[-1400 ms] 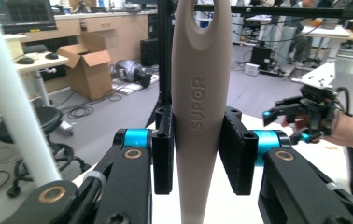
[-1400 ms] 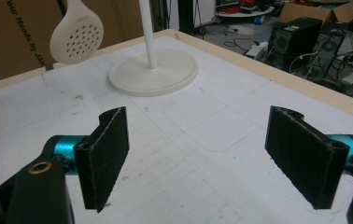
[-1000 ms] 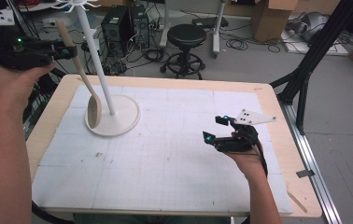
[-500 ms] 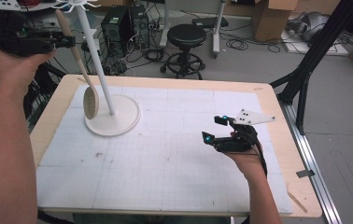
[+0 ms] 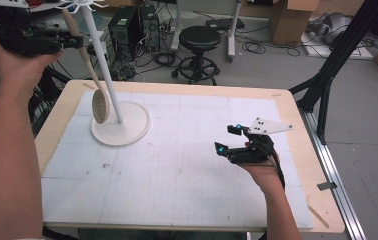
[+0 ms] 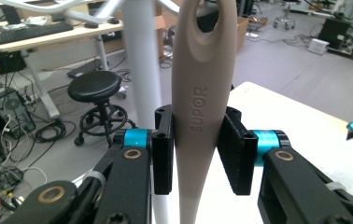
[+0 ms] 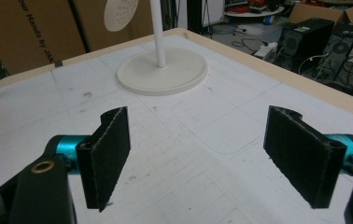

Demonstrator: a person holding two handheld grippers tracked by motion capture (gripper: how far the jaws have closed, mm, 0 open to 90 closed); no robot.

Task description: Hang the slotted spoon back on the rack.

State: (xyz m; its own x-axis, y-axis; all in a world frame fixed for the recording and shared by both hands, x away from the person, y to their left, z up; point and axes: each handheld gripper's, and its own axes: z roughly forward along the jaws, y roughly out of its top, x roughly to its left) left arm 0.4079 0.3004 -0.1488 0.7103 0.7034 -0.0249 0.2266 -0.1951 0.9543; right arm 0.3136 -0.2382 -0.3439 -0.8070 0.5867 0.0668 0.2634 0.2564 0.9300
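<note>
- While raised above the table's [image 5: 297,115] far left corner, left gripper [image 5: 75,40] clamped on slotted spoon's [image 5: 100,105] handle beside stand [image 5: 122,125].
- Spoon hanging hole up near the hooks [image 5: 82,5], not yet hung.
- Near the right edge, right gripper [image 5: 227,139] idle, jaws apart, grasping nothing.

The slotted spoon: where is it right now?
In the high view the slotted spoon hangs at the table's far left, its handle clamped in the left gripper, its round head beside the white stand and above the stand's base.
</note>
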